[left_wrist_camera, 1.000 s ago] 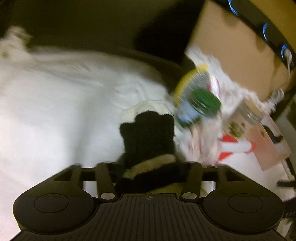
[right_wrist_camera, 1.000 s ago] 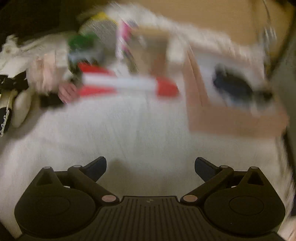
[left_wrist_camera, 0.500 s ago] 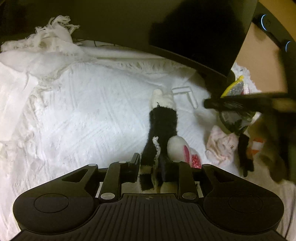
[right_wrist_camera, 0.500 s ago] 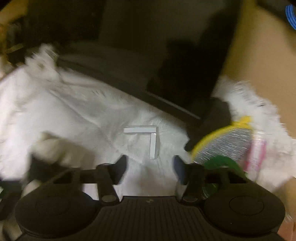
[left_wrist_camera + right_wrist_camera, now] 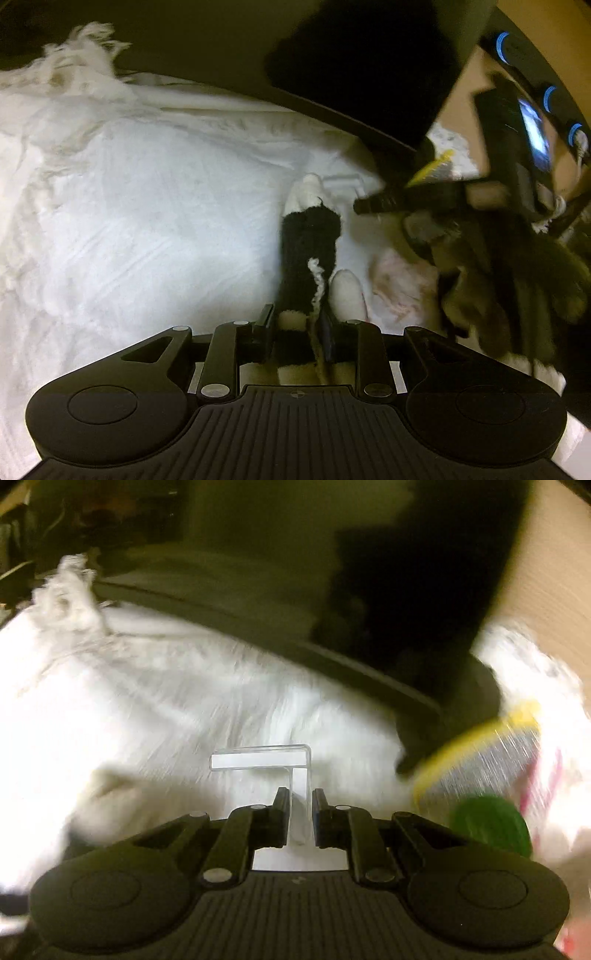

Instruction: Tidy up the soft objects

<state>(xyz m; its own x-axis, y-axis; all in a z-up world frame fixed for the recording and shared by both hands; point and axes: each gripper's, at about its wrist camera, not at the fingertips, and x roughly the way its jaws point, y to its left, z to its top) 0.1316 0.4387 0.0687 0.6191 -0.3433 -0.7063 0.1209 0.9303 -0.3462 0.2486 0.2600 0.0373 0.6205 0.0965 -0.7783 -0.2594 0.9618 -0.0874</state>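
In my left wrist view, the white blanket (image 5: pixel 140 206) fills the left and centre of the frame, its frayed fringe (image 5: pixel 85 40) bunched at the upper left. At lower centre my left claw (image 5: pixel 295 332) is clamped on a black and cream sock (image 5: pixel 308 254), which stretches up the frame from between the fingers onto the blanket, cream toe uppermost. Just right of the sock lies a pale toy (image 5: pixel 345 295), and further right a pink cloth (image 5: pixel 402 288). My right claw (image 5: pixel 373 203) comes in from the right side of the frame, blurred, its tip close beside the sock's toe. In my right wrist view the blanket (image 5: pixel 147 709) again takes the left, fringe (image 5: pixel 70 594) at upper left. At lower centre my right claw (image 5: pixel 300 805) has its fingers drawn close on either side of a clear L-shaped piece (image 5: pixel 299 775); whether they press it I cannot tell. At the right edge sit a yellow-rimmed brush (image 5: pixel 487 753) and a green lid (image 5: pixel 487 823).
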